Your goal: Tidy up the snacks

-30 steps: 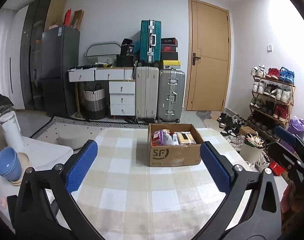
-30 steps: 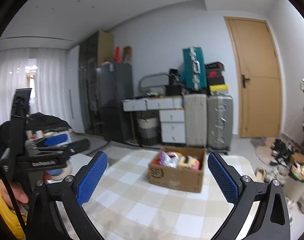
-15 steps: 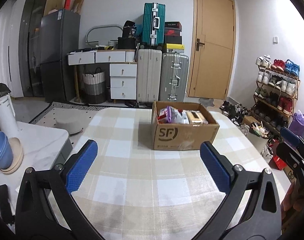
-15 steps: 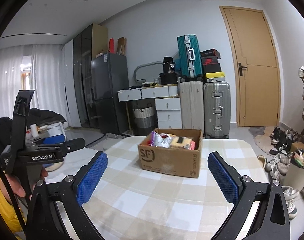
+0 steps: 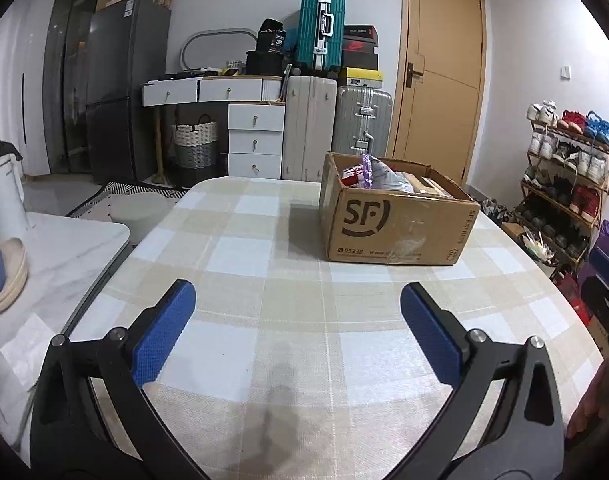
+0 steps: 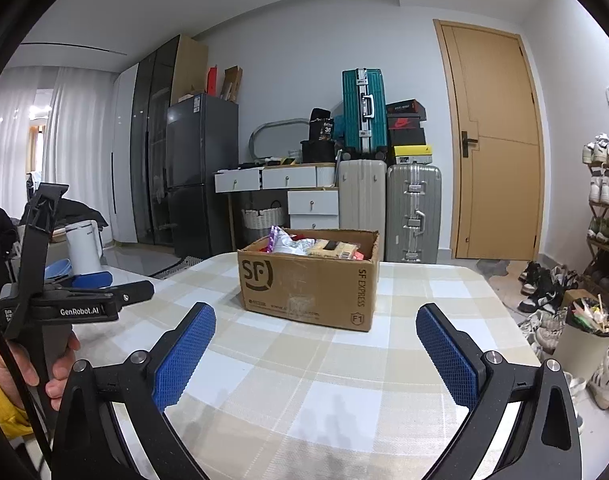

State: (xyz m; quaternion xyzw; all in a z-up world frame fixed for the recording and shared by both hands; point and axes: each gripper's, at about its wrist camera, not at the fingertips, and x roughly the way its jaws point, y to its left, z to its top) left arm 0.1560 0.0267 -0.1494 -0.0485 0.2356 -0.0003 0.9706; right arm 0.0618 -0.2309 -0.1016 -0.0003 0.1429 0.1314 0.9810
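Observation:
A brown SF cardboard box [image 5: 392,224] stands on the checked tablecloth [image 5: 264,264], full of snack packets [image 5: 378,176]. It also shows in the right wrist view [image 6: 308,284], with packets [image 6: 304,245] at its top. My left gripper [image 5: 296,328] is open and empty over the near part of the table, short of the box. My right gripper [image 6: 314,348] is open and empty, also short of the box. The left gripper shows from the side in the right wrist view [image 6: 84,296].
A white marble side table [image 5: 56,252] at the left holds stacked bowls [image 5: 0,272] and a white kettle [image 5: 4,192]. Suitcases [image 5: 336,120], drawers [image 5: 256,132] and a door [image 5: 436,84] stand behind. A shoe rack [image 5: 564,176] and a bin [image 6: 584,340] stand at the right.
Both grippers have moved forward and lower toward the box, which now looks larger and nearer. Both stay open and empty.

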